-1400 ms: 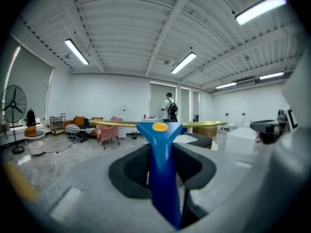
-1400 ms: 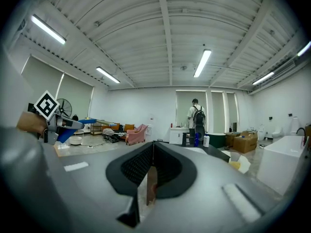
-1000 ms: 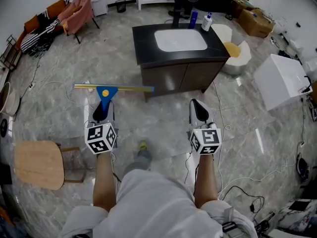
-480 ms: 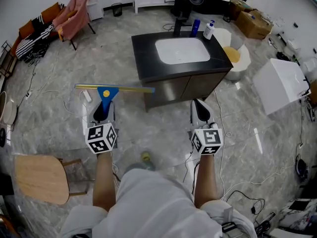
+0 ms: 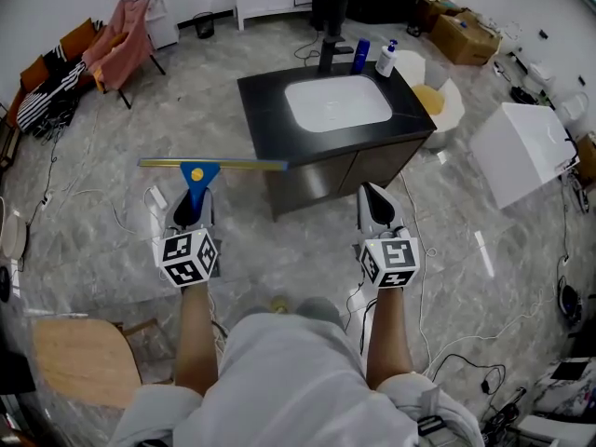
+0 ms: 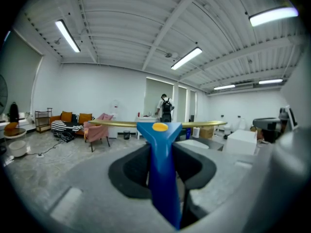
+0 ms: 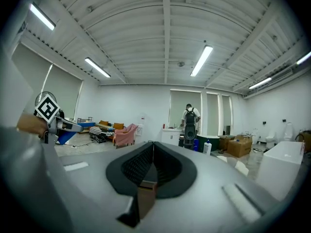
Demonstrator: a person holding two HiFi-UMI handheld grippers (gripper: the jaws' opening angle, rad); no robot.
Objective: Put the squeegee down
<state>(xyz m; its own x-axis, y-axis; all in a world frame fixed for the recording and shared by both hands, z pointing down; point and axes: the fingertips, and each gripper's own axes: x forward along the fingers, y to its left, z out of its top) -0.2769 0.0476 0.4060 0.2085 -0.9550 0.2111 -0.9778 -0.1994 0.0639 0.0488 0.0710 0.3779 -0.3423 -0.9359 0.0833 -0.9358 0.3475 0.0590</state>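
Observation:
The squeegee [image 5: 197,177] has a blue handle [image 6: 160,164] and a long brass-coloured blade bar [image 5: 212,164] lying crosswise. My left gripper [image 5: 191,203] is shut on the blue handle and holds the squeegee out level in the air, in front of the person's body. In the left gripper view the blade bar [image 6: 116,124] spans the middle beyond the jaws. My right gripper [image 5: 371,203] is shut with nothing between its jaws, to the right of the left one. A black vanity top with a white sink [image 5: 337,101] stands ahead, just beyond both grippers.
Two bottles [image 5: 386,59] stand at the back of the vanity top [image 5: 270,110]. A white box [image 5: 517,152] sits at the right, a wooden stool [image 5: 79,361] at the lower left, pink chairs [image 5: 119,35] at the far left. Cables [image 5: 447,343] lie on the marble floor. A person [image 7: 190,125] stands far off.
The person has walked forward: the vanity with the sink has come closer and the stool has slid back. Both grippers keep their pose and the squeegee stays held.

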